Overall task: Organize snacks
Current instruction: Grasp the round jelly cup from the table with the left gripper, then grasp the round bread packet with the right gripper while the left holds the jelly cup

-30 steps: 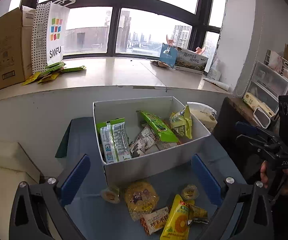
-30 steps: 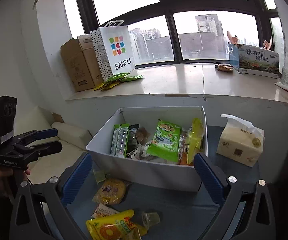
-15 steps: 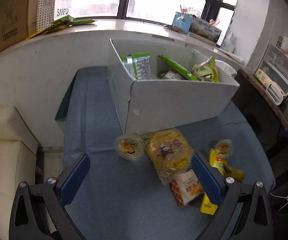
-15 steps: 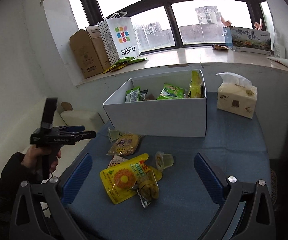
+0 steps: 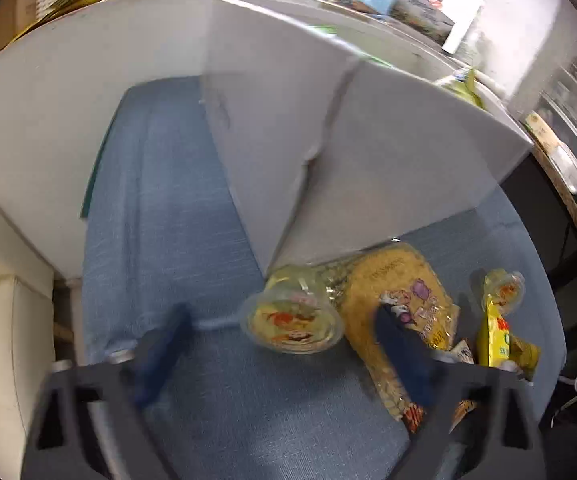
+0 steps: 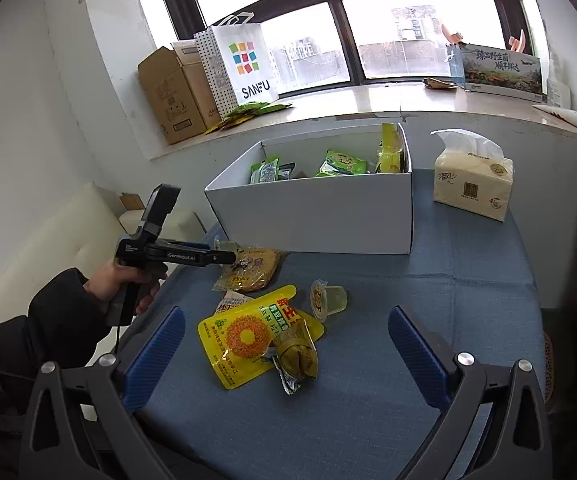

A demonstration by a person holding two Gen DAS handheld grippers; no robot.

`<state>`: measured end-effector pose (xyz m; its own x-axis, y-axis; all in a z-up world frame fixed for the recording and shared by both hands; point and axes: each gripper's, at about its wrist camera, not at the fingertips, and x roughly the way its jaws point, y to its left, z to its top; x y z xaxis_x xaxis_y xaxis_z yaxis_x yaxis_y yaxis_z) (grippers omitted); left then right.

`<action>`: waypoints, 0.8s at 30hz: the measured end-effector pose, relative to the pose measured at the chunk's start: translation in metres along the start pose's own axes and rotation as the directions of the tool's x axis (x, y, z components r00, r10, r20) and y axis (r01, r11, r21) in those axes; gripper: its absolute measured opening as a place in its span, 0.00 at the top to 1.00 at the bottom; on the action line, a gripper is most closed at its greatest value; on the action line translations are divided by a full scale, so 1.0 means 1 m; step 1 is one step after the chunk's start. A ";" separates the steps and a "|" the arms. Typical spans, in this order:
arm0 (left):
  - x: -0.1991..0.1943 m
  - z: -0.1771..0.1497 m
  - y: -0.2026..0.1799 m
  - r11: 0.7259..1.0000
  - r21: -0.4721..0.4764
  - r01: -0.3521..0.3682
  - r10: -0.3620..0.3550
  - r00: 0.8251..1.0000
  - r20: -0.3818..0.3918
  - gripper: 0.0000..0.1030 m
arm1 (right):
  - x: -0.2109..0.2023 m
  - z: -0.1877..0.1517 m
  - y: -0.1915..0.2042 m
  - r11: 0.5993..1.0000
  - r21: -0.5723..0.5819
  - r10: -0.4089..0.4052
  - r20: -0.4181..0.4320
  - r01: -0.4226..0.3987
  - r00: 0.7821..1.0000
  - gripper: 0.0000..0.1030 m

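A white cardboard box [image 6: 320, 208] holding several snack packets stands on the blue table [image 6: 368, 380]. Loose snacks lie in front of it. In the left wrist view my left gripper [image 5: 284, 340] is open, its blue fingers either side of a clear jelly cup [image 5: 292, 320] by the box corner [image 5: 288, 208]; a yellow biscuit bag [image 5: 400, 300] lies just right. In the right wrist view the left gripper [image 6: 224, 256] reaches over that bag [image 6: 248, 270]. My right gripper [image 6: 284, 344] is open and empty, above a yellow sunflower pouch [image 6: 248, 336], a wrapped snack [image 6: 294, 354] and a second jelly cup [image 6: 328, 298].
A tissue pack [image 6: 472, 178] stands right of the box. The windowsill behind holds cardboard boxes [image 6: 172, 96], a SANFU bag [image 6: 240, 68] and a printed carton [image 6: 500, 72]. A cream cushion [image 6: 60, 248] lies left of the table.
My left gripper has dropped down and forward to the box corner, so the jelly cup now sits between its fingers. My right gripper has pulled back slightly and stays open.
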<state>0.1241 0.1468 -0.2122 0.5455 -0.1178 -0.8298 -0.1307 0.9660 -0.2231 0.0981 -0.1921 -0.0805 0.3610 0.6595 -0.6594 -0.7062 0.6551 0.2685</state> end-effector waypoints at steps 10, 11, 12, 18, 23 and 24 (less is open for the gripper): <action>-0.052 -0.023 -0.016 0.997 0.031 -0.065 0.060 0.991 0.121 0.52 | 0.015 0.000 0.008 0.999 -0.031 -0.022 -0.038 0.020 0.999 0.00; -0.062 -0.027 -0.019 0.998 0.027 -0.061 0.056 0.988 0.141 0.52 | 0.019 0.001 0.010 0.999 -0.039 -0.019 -0.045 0.017 0.999 0.00; -0.072 -0.031 -0.021 0.998 0.027 -0.058 0.053 0.986 0.160 0.52 | 0.024 0.003 0.013 0.999 -0.052 -0.015 -0.056 0.012 0.998 0.00; -0.140 -0.047 -0.044 0.996 0.015 -0.093 0.084 0.947 0.311 0.52 | 0.068 0.022 0.036 0.985 -0.170 -0.026 -0.124 0.004 0.992 0.00; -0.187 -0.059 -0.055 0.995 -0.013 -0.097 0.094 0.911 0.402 0.52 | 0.119 0.042 0.057 0.974 -0.225 -0.056 -0.184 0.014 0.981 0.00; -0.195 -0.061 -0.055 0.994 -0.018 -0.104 0.102 0.904 0.415 0.52 | 0.131 0.045 0.060 0.975 -0.223 -0.049 -0.206 0.002 0.977 0.00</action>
<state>-0.0253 0.1027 -0.0691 0.8234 0.0878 -0.5607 -0.2019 0.9686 -0.1449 0.1301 -0.0495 -0.1197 0.2617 0.5361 -0.8026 -0.8233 0.5579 0.1042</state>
